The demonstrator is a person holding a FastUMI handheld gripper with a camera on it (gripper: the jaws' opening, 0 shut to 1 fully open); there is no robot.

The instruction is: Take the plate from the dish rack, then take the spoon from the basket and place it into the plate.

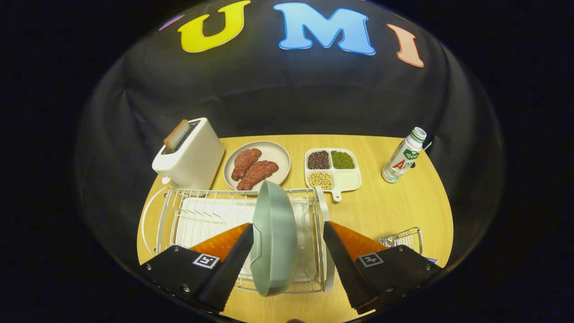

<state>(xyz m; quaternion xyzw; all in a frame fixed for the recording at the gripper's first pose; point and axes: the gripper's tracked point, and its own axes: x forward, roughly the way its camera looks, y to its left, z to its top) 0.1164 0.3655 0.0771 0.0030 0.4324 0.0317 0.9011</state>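
A grey-green plate [274, 237] stands on edge in the wire dish rack [197, 211] on the wooden table. My gripper [287, 233] is open around it: the left finger touches or nearly touches the plate's left rim, while the right finger stands clear of it with a gap. A small wire basket [406, 237] sits on the table beyond the right finger; what it holds is hidden from here.
Beyond the rack stand a white toaster [190, 154] with a slice in it, a round plate with two meat pieces [258, 166], a divided dish of beans [332, 168] and a small bottle [403, 154]. The table [385, 202] edge curves close behind the bottle.
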